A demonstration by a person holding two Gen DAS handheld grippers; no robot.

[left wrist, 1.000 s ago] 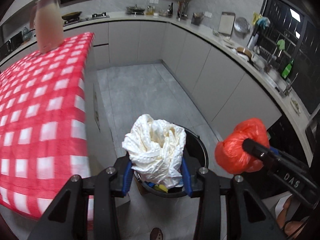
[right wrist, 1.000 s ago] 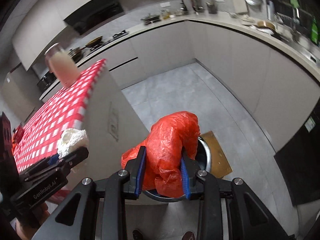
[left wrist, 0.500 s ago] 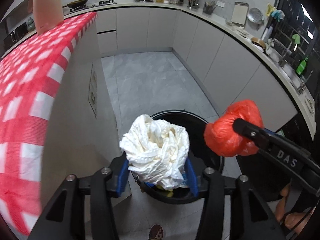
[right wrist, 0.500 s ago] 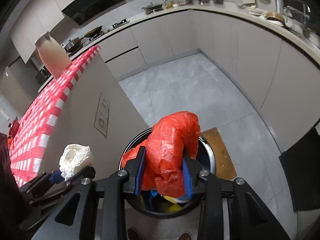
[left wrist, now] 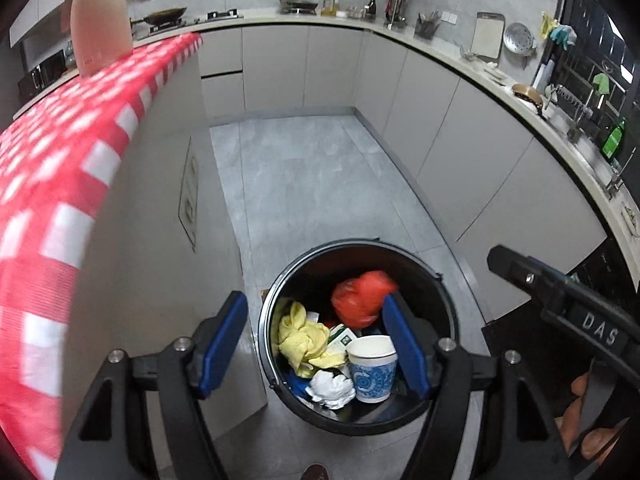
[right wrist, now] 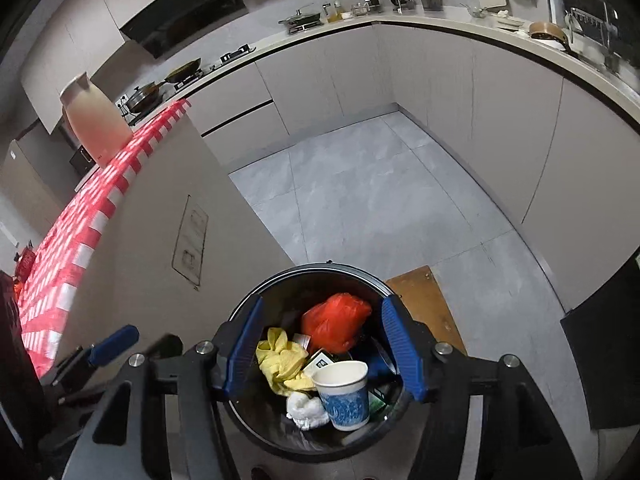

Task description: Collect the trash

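A black round trash bin point(left wrist: 448, 304) stands on the floor below both grippers; it also shows in the right wrist view point(right wrist: 320, 270). Inside lie a red plastic bag point(left wrist: 360, 300) point(right wrist: 334, 322), a white crumpled paper wad point(left wrist: 332, 388) point(right wrist: 306, 408), a yellow cloth point(left wrist: 300, 336) point(right wrist: 280, 364) and a blue-patterned paper cup point(left wrist: 372, 368) point(right wrist: 344, 394). My left gripper point(left wrist: 316, 344) is open and empty above the bin. My right gripper point(right wrist: 324, 346) is open and empty above the bin; it also shows at the right of the left wrist view point(left wrist: 560, 296).
The counter with a red-checked cloth point(left wrist: 52, 184) point(right wrist: 72, 216) rises at the left, a pale jug point(left wrist: 100, 16) point(right wrist: 94, 124) on it. Grey cabinets point(left wrist: 480, 128) line the back and right. A brown mat point(right wrist: 424, 304) lies beside the bin.
Both grippers opened over the bin. The white paper wad and the red bag dropped out of them into the bin.
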